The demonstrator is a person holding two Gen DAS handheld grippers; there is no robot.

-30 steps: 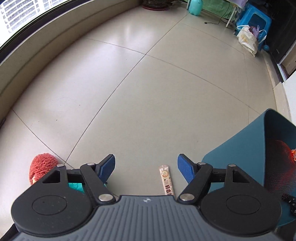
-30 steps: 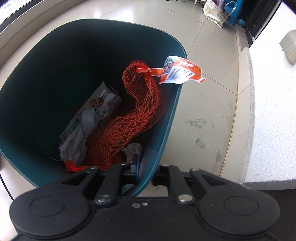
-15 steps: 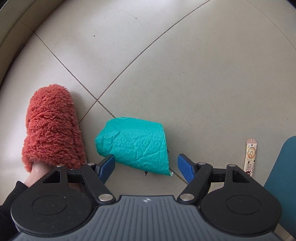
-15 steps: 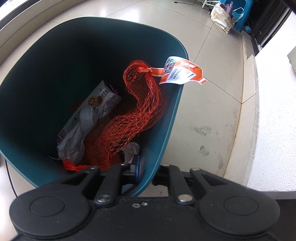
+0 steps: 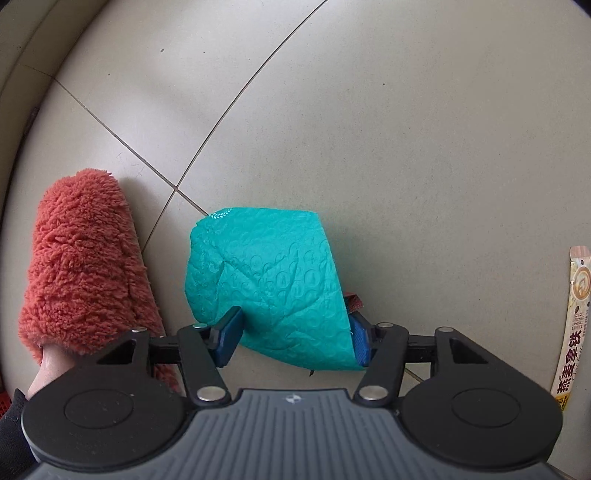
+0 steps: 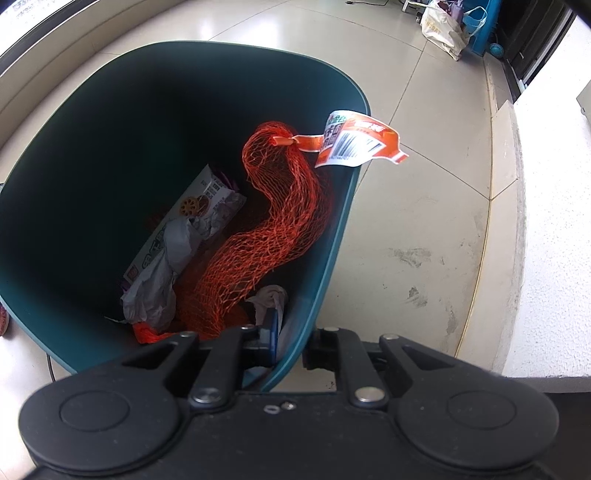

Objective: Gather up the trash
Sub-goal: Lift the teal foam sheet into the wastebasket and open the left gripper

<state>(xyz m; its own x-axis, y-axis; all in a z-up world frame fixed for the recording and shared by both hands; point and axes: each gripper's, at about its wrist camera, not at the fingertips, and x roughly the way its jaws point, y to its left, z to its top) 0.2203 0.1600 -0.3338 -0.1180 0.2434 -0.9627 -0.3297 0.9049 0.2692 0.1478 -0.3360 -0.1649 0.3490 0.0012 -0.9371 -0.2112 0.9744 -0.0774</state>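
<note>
A crumpled teal bubble mailer lies on the tiled floor. My left gripper is open with its blue pads on either side of the mailer's near end. A narrow beige sachet lies on the floor at the right. My right gripper is shut on the near rim of the dark teal trash bin. Inside the bin are an orange net bag with a barcode tag, a flattened printed box and crumpled grey paper.
A fuzzy orange slipper on the person's foot stands just left of the mailer. A white raised ledge runs along the right of the bin. Bags and a blue stool stand far back.
My left gripper has swung down from the open floor to the teal mailer and closed in until its pads straddle it. The right gripper keeps its hold on the bin rim.
</note>
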